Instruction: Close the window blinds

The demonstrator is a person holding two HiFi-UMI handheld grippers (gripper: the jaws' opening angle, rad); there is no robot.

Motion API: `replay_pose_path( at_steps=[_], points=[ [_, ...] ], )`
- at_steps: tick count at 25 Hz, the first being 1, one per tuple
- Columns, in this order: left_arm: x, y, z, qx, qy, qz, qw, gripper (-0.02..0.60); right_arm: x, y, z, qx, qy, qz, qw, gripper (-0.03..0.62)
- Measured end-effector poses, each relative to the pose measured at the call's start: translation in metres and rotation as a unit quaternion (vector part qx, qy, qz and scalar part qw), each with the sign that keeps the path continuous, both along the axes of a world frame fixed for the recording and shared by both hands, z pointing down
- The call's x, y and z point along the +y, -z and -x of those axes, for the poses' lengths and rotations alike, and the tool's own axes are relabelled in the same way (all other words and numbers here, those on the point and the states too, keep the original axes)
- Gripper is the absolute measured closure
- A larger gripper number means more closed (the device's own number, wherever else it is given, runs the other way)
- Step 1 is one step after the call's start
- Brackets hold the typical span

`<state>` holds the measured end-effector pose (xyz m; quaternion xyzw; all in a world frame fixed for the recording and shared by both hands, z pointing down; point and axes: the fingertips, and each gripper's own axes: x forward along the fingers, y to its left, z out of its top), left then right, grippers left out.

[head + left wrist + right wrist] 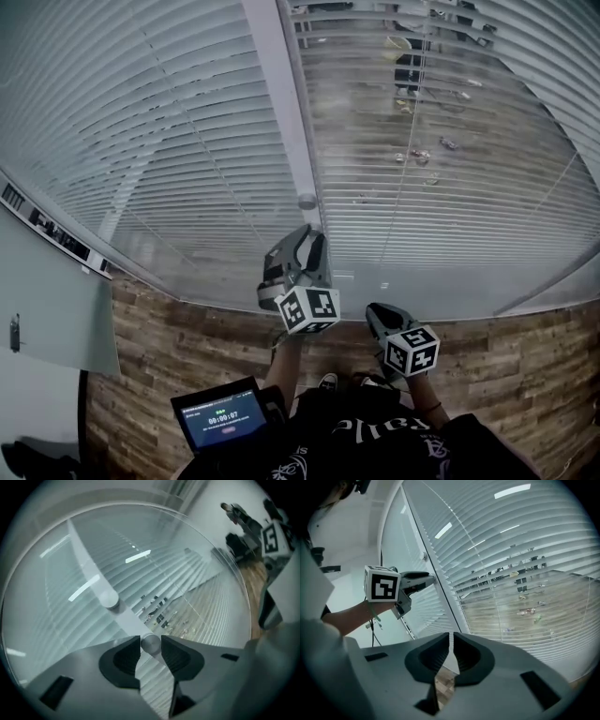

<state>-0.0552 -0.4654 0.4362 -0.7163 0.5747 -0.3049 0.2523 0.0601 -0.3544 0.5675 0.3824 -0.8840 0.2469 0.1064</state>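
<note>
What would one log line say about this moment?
left tongs: shut on lower round knob | right tongs: shut, empty | blinds: slats not yet closed

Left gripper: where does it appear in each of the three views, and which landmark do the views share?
Head view: the left gripper is low at centre, before the window post.
Left gripper view: its own tongs fill the bottom, shut on a round knob of the post.
Right gripper view: at left, reaching to the post.
Shared landmark: the window post.
</note>
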Motion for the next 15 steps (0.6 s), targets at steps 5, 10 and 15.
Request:
replay_pose_path(
  at_steps=[5, 10, 15],
  points=[
    [-0.004, 0.001, 0.007, 0.165, -0.002, 0.005, 0.9862, 0.454, 0.001, -0.003, -0.001, 0.005, 0.001, 0.003, 1.000, 0.554],
    [-0.003, 0.007, 0.017, 0.596, -0.009, 0.056, 0.8007, 0.454, 0.003, -0.005, -0.007, 0.006, -0.010, 0.006, 1.000, 0.554],
    [-0.006, 0.006, 0.015, 0.861, -0.071, 0.111, 0.4913, 0.454, 0.004, -0.007, -0.011, 0.008, -0.017, 0.010, 1.000, 0.554]
  ],
)
